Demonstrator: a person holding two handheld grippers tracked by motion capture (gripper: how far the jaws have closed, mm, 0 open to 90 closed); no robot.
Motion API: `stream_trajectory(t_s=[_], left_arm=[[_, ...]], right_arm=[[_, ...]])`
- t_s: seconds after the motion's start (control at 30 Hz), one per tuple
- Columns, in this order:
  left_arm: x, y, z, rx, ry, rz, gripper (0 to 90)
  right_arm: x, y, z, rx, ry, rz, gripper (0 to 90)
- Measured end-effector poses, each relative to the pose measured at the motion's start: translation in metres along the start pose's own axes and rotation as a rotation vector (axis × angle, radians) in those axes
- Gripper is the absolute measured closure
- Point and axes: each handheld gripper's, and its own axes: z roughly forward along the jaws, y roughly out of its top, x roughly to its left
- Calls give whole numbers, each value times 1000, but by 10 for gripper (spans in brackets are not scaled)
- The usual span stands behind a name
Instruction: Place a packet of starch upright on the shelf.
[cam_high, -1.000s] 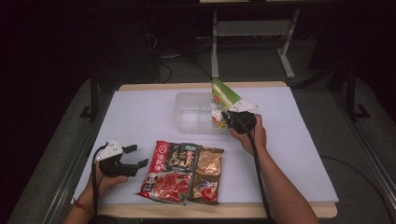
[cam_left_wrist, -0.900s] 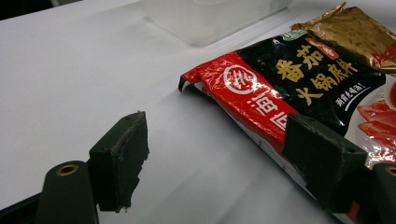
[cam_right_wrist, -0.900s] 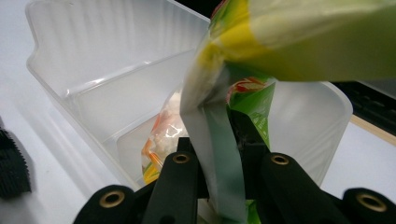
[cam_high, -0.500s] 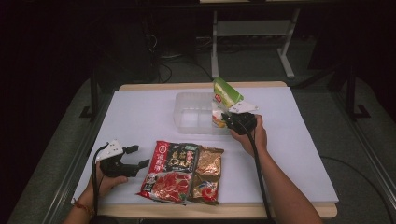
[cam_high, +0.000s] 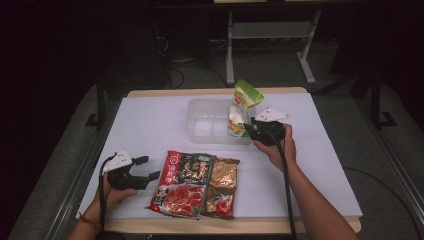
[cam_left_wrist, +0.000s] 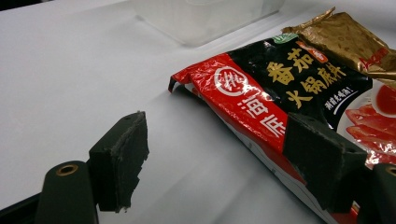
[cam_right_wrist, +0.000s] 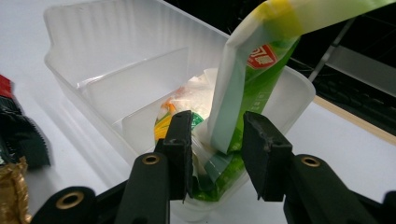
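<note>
High view first: the right gripper (cam_high: 248, 128) sits at the right end of the clear bin (cam_high: 200, 131), and the green packet (cam_high: 241, 107) stands just ahead of its tips, long axis nearly upright, its top corner leaning away toward the far side of the table. Against the frame a second ago the packet stands lower and steeper in the bin. The jaws have just been opening, with the packet between them. The left gripper (cam_high: 150, 169) rests at the near left, spread wide and holding nothing, with the red packet (cam_high: 182, 185) just past its tips and the gold packet (cam_high: 221, 186) touching that one's far side. Count: two grippers, one bin, three packets.

Left gripper view: jaws well apart over bare white table (cam_left_wrist: 70, 84). The red packet (cam_left_wrist: 261, 112) runs lengthwise away from the right-hand jaw, gold packet (cam_left_wrist: 350, 42) beyond it.

Right gripper view: the green packet (cam_right_wrist: 243, 116) hangs in the gap between the jaws, folded over at the top. There is daylight on the right-hand side, so the pads are not pinching it. Its lower end sits in the bin's (cam_right_wrist: 116, 56) nearest compartment.
</note>
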Motion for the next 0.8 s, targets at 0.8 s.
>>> stream_trajectory(t_s=[0.8], left_arm=[[-6, -3, -3, 34, 19, 57, 222]], right_arm=[[10, -44, -61, 21, 148, 1, 500]])
